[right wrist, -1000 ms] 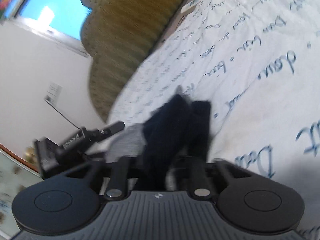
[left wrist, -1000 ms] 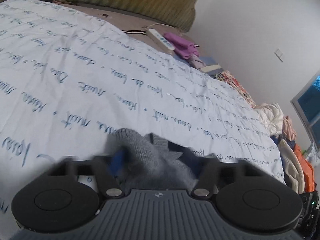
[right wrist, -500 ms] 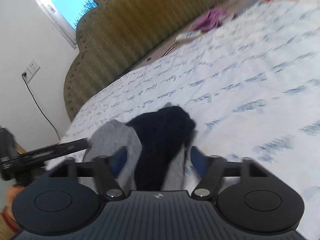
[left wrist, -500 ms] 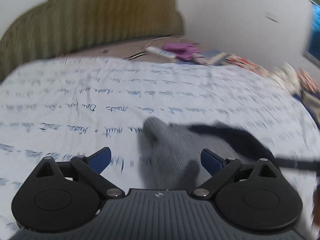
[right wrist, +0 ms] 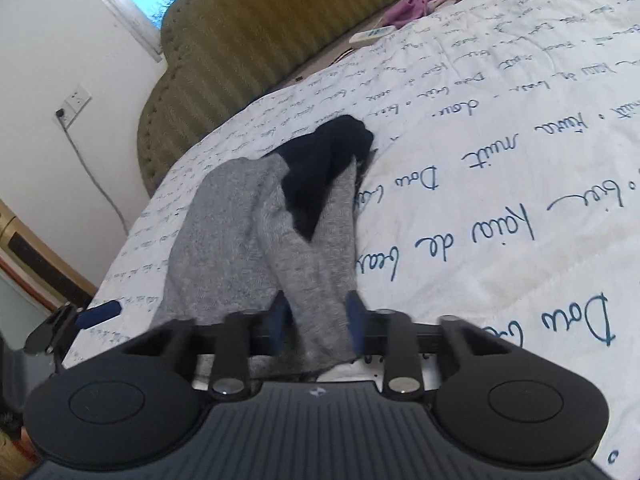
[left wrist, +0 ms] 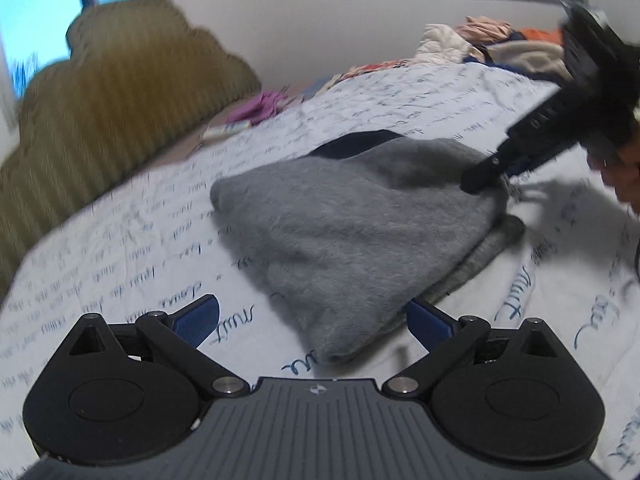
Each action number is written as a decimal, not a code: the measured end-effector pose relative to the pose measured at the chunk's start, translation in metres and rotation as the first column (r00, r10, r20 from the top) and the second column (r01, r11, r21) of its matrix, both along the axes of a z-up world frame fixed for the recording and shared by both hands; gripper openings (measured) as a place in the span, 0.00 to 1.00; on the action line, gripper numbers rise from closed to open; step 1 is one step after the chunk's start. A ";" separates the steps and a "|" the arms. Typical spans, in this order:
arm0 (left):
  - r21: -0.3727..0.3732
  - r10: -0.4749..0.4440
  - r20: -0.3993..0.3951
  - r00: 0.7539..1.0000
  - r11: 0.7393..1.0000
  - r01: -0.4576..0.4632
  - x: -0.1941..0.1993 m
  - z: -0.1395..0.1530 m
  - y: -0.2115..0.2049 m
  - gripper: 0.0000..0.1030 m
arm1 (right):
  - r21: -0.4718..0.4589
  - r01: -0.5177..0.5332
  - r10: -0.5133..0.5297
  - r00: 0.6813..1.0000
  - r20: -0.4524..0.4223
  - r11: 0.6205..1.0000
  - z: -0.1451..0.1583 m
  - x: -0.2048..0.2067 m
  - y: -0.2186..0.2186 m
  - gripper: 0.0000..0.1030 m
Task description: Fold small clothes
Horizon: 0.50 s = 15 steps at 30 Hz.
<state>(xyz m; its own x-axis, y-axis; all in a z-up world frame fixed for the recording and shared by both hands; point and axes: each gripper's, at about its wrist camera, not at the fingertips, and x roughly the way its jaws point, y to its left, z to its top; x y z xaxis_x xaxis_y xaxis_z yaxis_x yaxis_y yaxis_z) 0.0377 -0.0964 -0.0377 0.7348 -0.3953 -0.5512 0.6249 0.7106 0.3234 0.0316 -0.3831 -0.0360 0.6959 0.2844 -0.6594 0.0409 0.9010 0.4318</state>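
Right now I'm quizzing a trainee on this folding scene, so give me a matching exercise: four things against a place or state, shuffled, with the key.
Things:
1. left gripper
2. right gripper
3. purple cloth
4. remote control

States or places:
A. lies near the headboard, purple
B. shut on the grey sock
C. white, at the quilt's far edge
D. jaws wide open, gripping nothing

Pairs: 1-D, 2-B, 3-A, 4-C

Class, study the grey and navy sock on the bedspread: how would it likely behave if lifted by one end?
The grey sock would probably flop and hang limp, since it already drapes in soft folds. It looks knitted and fuzzy, so likely light and not slippery. Lying flat on the bedspread, it should not roll.
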 end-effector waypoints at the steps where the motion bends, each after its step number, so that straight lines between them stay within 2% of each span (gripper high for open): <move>1: 0.030 -0.011 0.008 1.000 0.999 0.011 -0.002 -0.004 -0.004 0.99 | 0.011 0.013 -0.013 1.000 -0.001 1.000 0.000 -0.001 -0.001 0.15; 4: 0.076 -0.006 0.082 0.997 0.997 -0.001 -0.007 -0.009 -0.011 0.98 | 0.029 0.034 -0.034 0.999 0.001 0.999 0.000 -0.003 -0.002 0.11; 7: 0.065 0.094 0.123 0.988 0.993 -0.103 0.005 -0.008 -0.009 0.98 | 0.057 0.031 -0.032 0.999 0.004 0.998 0.002 -0.009 0.001 0.10; 9: 0.010 0.166 0.084 0.983 0.986 -0.167 0.015 -0.004 0.005 0.98 | 0.079 0.013 -0.013 1.000 0.008 0.997 0.004 -0.014 0.006 0.09; 11: -0.048 0.224 0.042 0.974 0.974 -0.222 0.020 0.002 0.022 0.97 | 0.064 -0.017 0.016 1.000 0.011 0.998 0.006 -0.019 0.016 0.09; 13: -0.059 0.269 0.018 0.963 0.962 -0.267 0.023 0.001 0.035 0.97 | 0.004 -0.025 0.025 1.000 -0.016 1.000 0.001 -0.021 0.024 0.09; 15: -0.053 0.271 -0.027 0.962 0.961 -0.272 0.024 -0.001 0.039 0.95 | -0.041 -0.015 0.014 0.999 -0.048 0.999 -0.006 -0.019 0.027 0.09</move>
<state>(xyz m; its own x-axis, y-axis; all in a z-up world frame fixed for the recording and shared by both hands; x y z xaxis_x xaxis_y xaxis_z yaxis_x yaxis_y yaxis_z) 0.0612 -0.0570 -0.0383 0.8084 -0.2131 -0.5487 0.4117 0.8709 0.2683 0.0127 -0.3563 -0.0418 0.6592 0.2660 -0.7033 0.0475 0.9187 0.3920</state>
